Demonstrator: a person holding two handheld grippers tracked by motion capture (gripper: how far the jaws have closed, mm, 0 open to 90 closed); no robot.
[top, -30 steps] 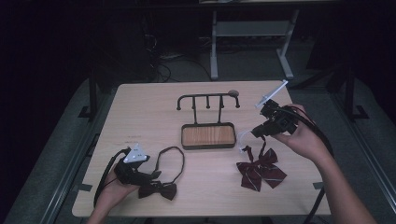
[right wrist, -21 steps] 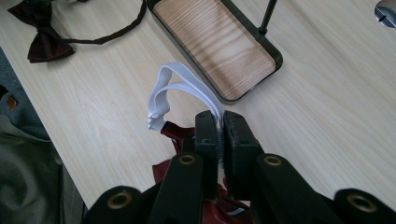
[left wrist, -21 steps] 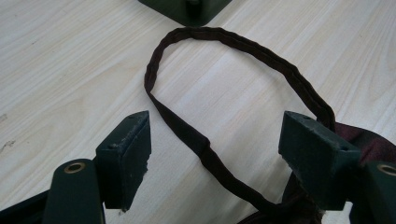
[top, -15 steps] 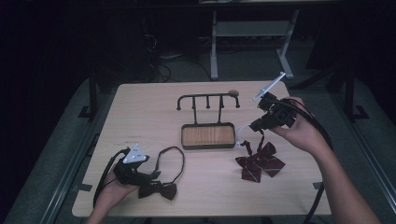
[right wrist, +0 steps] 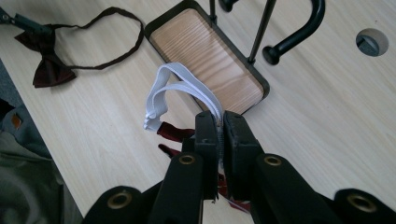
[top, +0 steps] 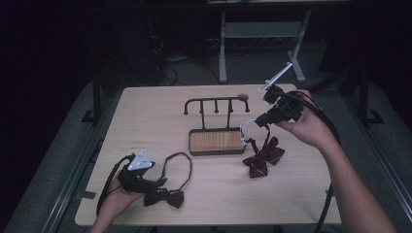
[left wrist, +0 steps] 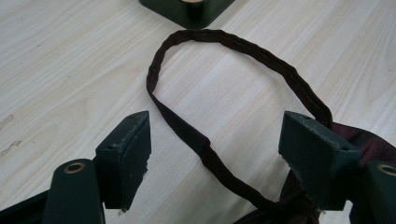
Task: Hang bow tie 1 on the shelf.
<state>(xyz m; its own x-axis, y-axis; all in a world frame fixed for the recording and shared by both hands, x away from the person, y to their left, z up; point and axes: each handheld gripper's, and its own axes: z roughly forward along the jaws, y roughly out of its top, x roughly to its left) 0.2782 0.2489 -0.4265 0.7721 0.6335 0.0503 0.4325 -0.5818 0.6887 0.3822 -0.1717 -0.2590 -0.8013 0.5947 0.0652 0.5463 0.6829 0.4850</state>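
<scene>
A dark brown bow tie (top: 167, 198) lies at the table's front left, its strap loop (top: 178, 162) spread toward the rack. My left gripper (top: 145, 183) sits low at it, open, with the strap (left wrist: 187, 133) running between the jaws and the bow's cloth (left wrist: 364, 140) by the right jaw. My right gripper (top: 263, 119) is raised beside the rack's right end, shut on the white elastic strap (right wrist: 173, 88) of a maroon bow tie (top: 262, 158). That bow hangs from the strap, its lower end on the table. In the right gripper view the maroon cloth (right wrist: 175, 133) peeks out below the jaws.
A black hook rack (top: 216, 103) with a wooden base (top: 216, 141) stands mid-table; its hooks (right wrist: 299, 32) are bare. A round cable hole (right wrist: 371, 42) lies behind the rack. The table's front edge runs just below my left hand.
My right gripper has risen and moved away and slightly left toward the rack, dragging the maroon bow tie with it by the white strap. The left gripper has stayed put.
</scene>
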